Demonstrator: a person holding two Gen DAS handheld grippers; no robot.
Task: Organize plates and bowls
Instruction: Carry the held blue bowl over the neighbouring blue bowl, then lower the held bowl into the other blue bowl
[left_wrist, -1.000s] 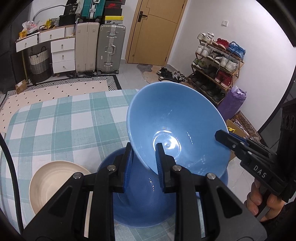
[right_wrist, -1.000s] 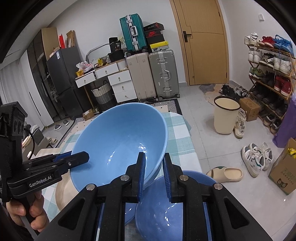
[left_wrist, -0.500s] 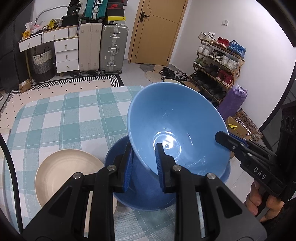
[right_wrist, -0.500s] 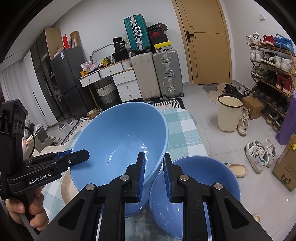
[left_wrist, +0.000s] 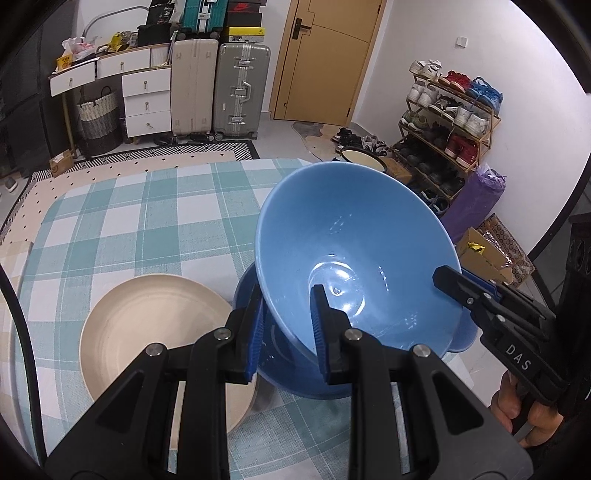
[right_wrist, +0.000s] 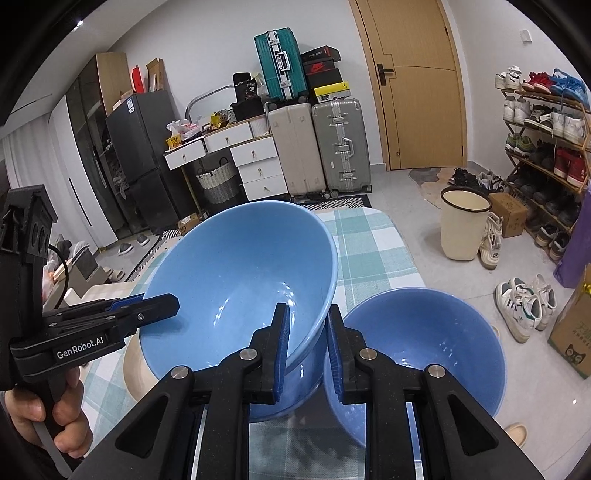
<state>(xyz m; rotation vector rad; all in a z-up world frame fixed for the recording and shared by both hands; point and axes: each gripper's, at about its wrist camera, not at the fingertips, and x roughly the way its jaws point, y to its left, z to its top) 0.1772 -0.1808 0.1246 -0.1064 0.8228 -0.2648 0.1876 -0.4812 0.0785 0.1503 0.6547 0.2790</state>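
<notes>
Both grippers hold one blue bowl (left_wrist: 354, 243) by opposite rims, tilted above the checked table. My left gripper (left_wrist: 286, 314) is shut on its near rim; it also shows in the right wrist view (right_wrist: 147, 306). My right gripper (right_wrist: 306, 336) is shut on the other rim of the bowl (right_wrist: 236, 280); it also shows in the left wrist view (left_wrist: 458, 284). A second blue bowl (right_wrist: 428, 347) stands on the table just below and beside the held one, partly hidden in the left wrist view (left_wrist: 280, 369). A cream plate (left_wrist: 147, 332) lies to the left.
The green-checked tablecloth (left_wrist: 147, 221) covers the table, whose right edge runs close to the bowls. Beyond it are a cream bin (right_wrist: 463, 225), a shoe rack (left_wrist: 450, 122), suitcases (left_wrist: 240, 92) and a drawer unit (left_wrist: 146, 103).
The held bowl has risen and moved back; the lower blue bowl and cream plate show more fully. Both grippers stay shut on the rim.
</notes>
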